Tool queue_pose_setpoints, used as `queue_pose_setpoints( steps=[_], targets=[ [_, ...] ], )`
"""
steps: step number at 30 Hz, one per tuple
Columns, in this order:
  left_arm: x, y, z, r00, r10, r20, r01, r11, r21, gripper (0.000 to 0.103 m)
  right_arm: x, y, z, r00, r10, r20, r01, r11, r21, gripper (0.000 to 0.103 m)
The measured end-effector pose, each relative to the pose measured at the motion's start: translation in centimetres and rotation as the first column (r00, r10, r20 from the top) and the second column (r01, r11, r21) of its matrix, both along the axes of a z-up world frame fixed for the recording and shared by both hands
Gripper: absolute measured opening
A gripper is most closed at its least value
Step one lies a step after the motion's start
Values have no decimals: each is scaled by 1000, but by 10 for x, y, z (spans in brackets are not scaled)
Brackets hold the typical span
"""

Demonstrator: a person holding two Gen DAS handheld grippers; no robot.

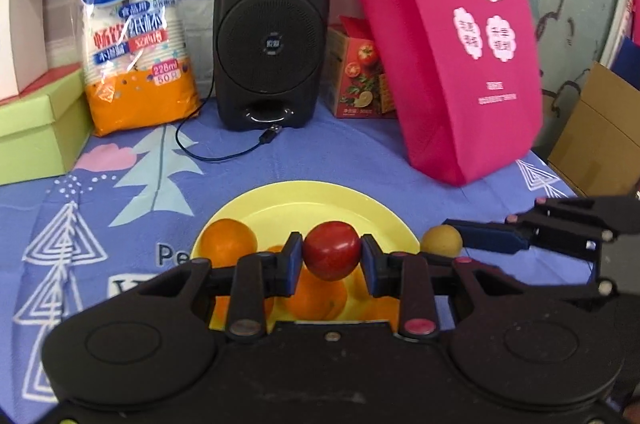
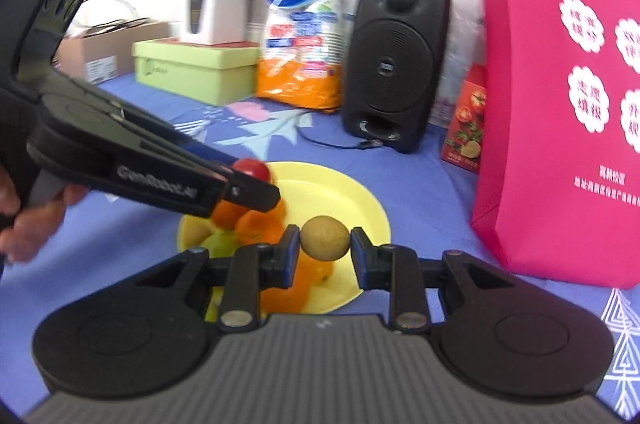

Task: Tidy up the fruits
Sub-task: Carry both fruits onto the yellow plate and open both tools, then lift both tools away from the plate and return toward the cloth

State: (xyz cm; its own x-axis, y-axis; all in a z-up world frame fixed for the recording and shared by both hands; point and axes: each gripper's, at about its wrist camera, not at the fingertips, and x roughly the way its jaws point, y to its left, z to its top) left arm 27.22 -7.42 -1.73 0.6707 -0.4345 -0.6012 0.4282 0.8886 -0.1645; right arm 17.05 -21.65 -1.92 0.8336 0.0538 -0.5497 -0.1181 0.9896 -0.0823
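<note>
My left gripper [image 1: 331, 256] is shut on a red fruit [image 1: 331, 250] and holds it above a yellow plate [image 1: 320, 199]. The plate holds several oranges [image 1: 228, 242] and a green fruit [image 2: 219, 244]. My right gripper [image 2: 325, 244] is shut on a small tan round fruit [image 2: 325, 238] over the plate's right part [image 2: 360, 207]. In the left wrist view the right gripper [image 1: 452, 242] comes in from the right with the tan fruit [image 1: 442, 240]. In the right wrist view the left gripper [image 2: 256, 179] reaches in from the left with the red fruit [image 2: 252, 168].
A black speaker [image 1: 270, 31] with a cable stands behind the plate. An orange pack of paper cups [image 1: 136, 35] and green boxes [image 1: 36, 131] are at the left. A pink bag [image 1: 452, 55] and a tomato carton [image 1: 360, 75] are at the right. A blue patterned cloth [image 1: 100, 224] covers the table.
</note>
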Motion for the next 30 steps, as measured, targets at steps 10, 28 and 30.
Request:
queue_pose_setpoints(
  steps=[10,28,30],
  targets=[
    [29,-12,-16,1000,24,-17,-24,1000,-13,31,31,-9,-19,998,-69,-14,70,997,40,27],
    [-23,5,27,997,2,80,-4,1000,27,38,-1,0,11,999,-34,31,34,999,-2,28],
    [-35,4,35,995,-2,96,0,1000,29,43,-10,5,21,999,-18,46,19,1000,-20,28]
  ],
)
